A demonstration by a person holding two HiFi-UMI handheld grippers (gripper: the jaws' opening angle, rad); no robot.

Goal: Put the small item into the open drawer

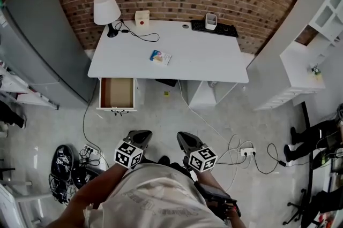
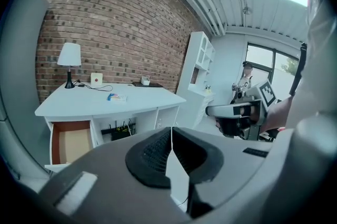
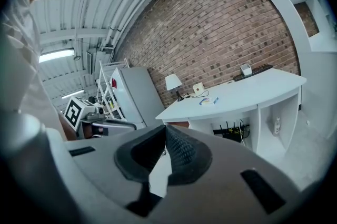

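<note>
Looking down in the head view, I see my arms only in part: my torso covers most of them, and the marker cubes hide most of my hands. My left gripper [image 1: 140, 135] and right gripper [image 1: 185, 137] are held side by side, low over the floor. Both point toward the white desk [image 1: 214, 58] and are well apart from it. The small item [image 1: 160, 57], a flat colourful packet with print too small to read, lies near the middle of the desktop. The open drawer [image 1: 116, 94] is pulled out under the desk's left end, its brown inside showing.

In the left gripper view, my left jaws are pressed together tip to tip and hold nothing. Their bulk cuts off the drawer's lower front. The right gripper shows at the right edge, level, with part of a hand behind it.

In the right gripper view, my right jaws meet at the tips and hold nothing either. Only a brown sliver of the drawer shows above them, and the packet lies on the desk beyond.
</note>
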